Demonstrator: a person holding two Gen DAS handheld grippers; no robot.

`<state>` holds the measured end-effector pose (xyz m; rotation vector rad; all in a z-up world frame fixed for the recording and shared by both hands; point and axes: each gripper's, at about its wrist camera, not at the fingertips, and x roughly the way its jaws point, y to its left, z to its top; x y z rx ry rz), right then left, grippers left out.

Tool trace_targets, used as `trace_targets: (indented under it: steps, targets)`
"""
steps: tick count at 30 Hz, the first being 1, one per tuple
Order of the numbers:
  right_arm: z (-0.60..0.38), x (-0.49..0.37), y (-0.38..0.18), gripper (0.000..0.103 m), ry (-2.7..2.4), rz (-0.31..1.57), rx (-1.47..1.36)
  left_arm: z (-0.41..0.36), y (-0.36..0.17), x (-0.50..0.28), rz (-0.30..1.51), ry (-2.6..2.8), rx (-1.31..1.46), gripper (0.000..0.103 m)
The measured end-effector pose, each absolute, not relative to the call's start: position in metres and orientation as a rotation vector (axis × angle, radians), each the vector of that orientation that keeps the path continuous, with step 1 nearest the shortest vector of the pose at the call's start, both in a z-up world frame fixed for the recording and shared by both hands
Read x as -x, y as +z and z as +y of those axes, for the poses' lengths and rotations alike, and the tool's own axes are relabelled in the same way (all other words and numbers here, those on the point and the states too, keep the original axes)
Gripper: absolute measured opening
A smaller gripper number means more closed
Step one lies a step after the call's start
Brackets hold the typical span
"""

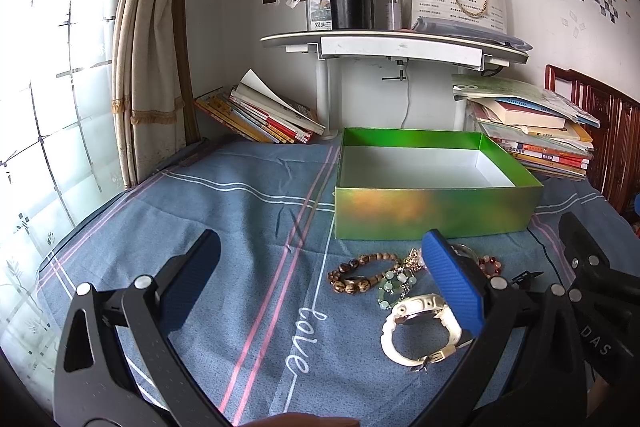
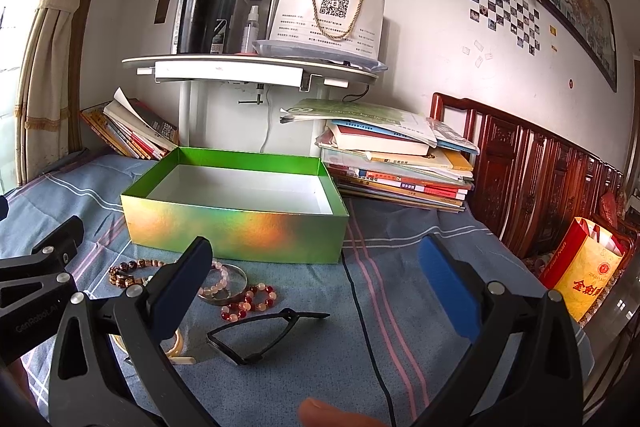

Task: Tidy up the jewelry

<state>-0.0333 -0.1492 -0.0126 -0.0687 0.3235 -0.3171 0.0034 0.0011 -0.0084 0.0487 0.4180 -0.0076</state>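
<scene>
Both tools, left (image 1: pixel 320 279) and right (image 2: pixel 316 275), gape wide and hold nothing. The jewelry lies on the bedsheet (image 1: pixel 240 211) just before the empty green box (image 1: pixel 436 215). Lower your left tool squarely over the white watch (image 1: pixel 420 327); avoid snagging the bead bracelets (image 1: pixel 356 275).

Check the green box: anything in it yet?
Empty. The green box sits open with no lid, and both views show only its bare white floor. The bracelets and watch still lie on the cloth in front of it.
</scene>
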Motion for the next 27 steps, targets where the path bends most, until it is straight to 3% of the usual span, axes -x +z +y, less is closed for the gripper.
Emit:
trace_targets:
  steps: [27]
  targets:
    - [-0.1490,0.0310,-0.0128,0.101,-0.310,0.331,0.063,0.0018,-0.0068,-0.0049,0.429,-0.006,-0.043,0.099]
